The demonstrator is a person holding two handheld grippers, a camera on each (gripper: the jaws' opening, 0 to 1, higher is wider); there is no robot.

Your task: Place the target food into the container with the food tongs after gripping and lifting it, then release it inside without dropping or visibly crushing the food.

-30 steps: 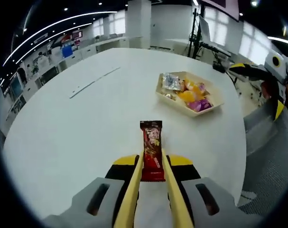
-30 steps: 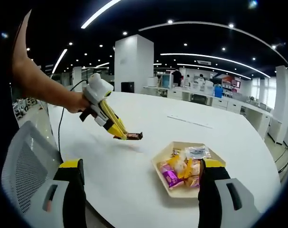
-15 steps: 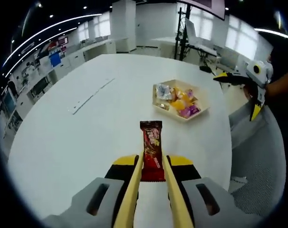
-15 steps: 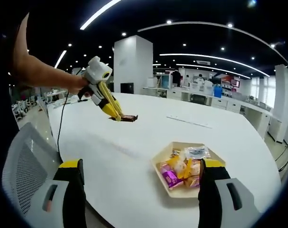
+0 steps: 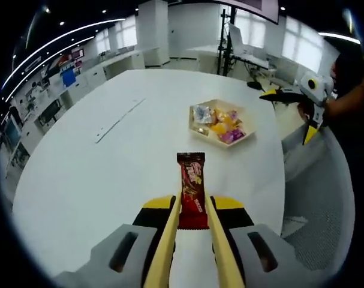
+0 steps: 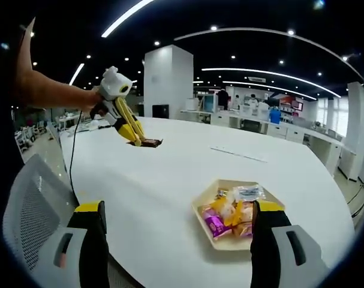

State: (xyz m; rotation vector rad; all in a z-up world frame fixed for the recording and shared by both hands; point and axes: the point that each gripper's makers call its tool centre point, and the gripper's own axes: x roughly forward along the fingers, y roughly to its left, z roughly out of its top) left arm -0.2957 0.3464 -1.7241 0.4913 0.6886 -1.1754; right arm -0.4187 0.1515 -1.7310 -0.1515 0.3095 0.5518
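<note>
Clamping red snack bar [image 5: 192, 191] in left gripper [image 5: 193, 207], wrapper lettering unreadable, right gripper [image 6: 179, 225] wide open, empty

We hold the left gripper [image 5: 193, 207] raised, arm outstretched, its jaws clamped on a bar [image 5: 192, 189]. Our right gripper [image 6: 179, 228] hangs level, jaws spread wide apart with nothing between them.

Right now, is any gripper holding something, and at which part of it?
The left gripper holds the snack bar by its near end, between the fingers. The right gripper is open and holds nothing.
</note>
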